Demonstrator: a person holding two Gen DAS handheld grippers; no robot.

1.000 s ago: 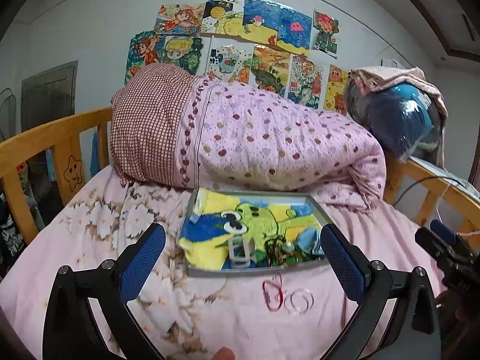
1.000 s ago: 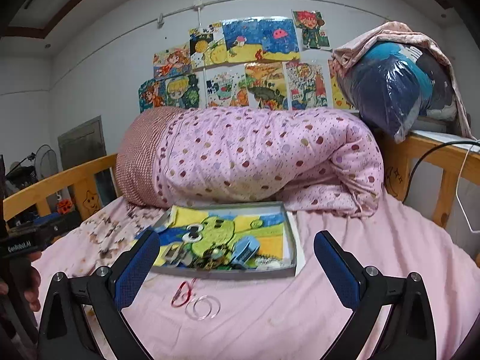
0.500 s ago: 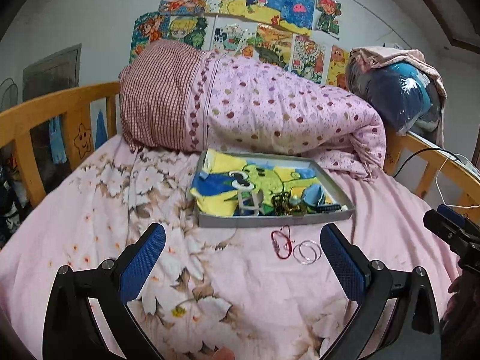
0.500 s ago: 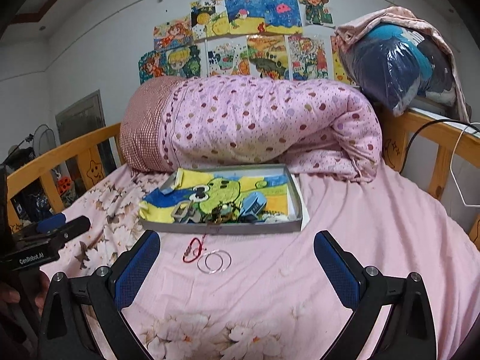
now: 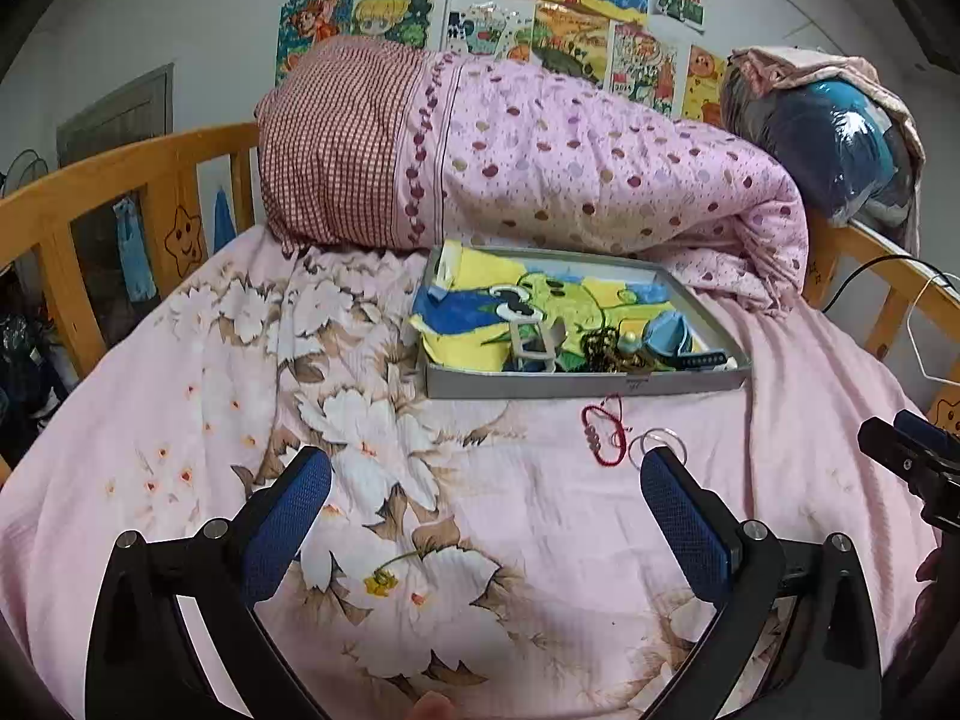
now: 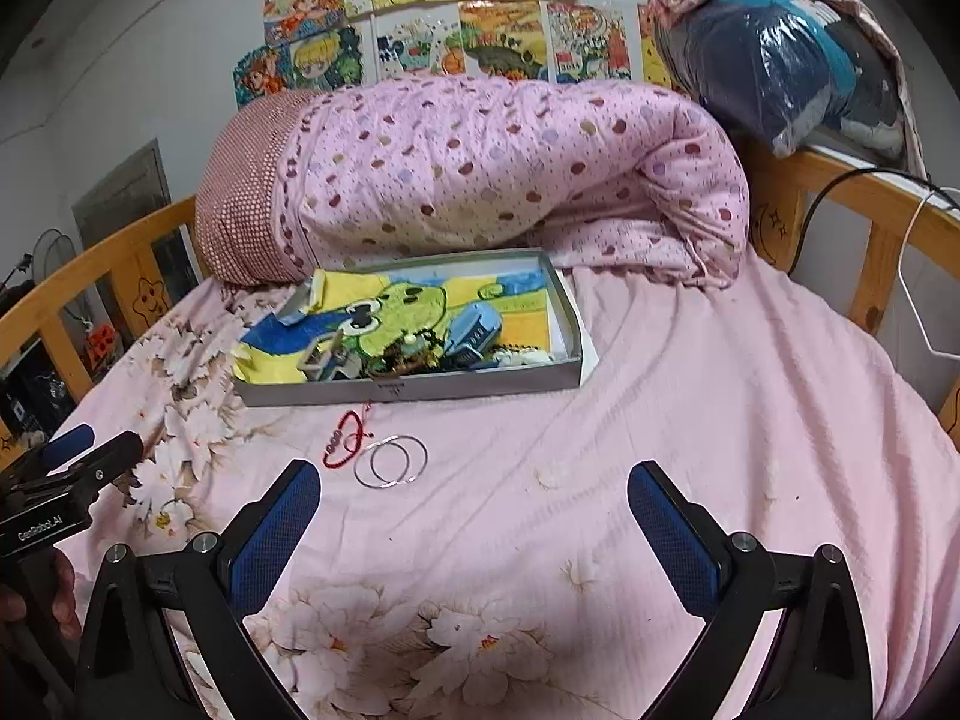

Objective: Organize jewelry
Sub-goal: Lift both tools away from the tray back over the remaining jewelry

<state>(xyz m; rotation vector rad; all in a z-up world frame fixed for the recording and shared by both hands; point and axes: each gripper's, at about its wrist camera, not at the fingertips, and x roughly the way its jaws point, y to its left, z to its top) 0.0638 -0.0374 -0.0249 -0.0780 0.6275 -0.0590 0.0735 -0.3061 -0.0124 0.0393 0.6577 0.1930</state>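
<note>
A grey shallow box [image 5: 585, 383] [image 6: 420, 390] lined with a frog-print cloth lies on the bed and holds several tangled jewelry pieces [image 5: 606, 351] [image 6: 414, 354]. In front of it on the sheet lie a red cord bracelet [image 5: 602, 429] [image 6: 347, 447] and two silver hoops [image 5: 657, 444] [image 6: 391, 461]. My left gripper [image 5: 486, 510] is open and empty, above the sheet, short of the bracelet. My right gripper [image 6: 474, 516] is open and empty, its left finger near the hoops.
A rolled pink polka-dot quilt [image 5: 570, 168] [image 6: 510, 174] lies behind the box. A wooden bed rail [image 5: 108, 180] [image 6: 870, 204] runs along both sides. A bagged blue bundle [image 6: 780, 60] sits at the back right. The bed is covered with a pink floral sheet [image 5: 360, 420].
Both grippers have tilted downward toward the sheet, so the box, bracelet and hoops sit higher in view. Both stay open and empty.
</note>
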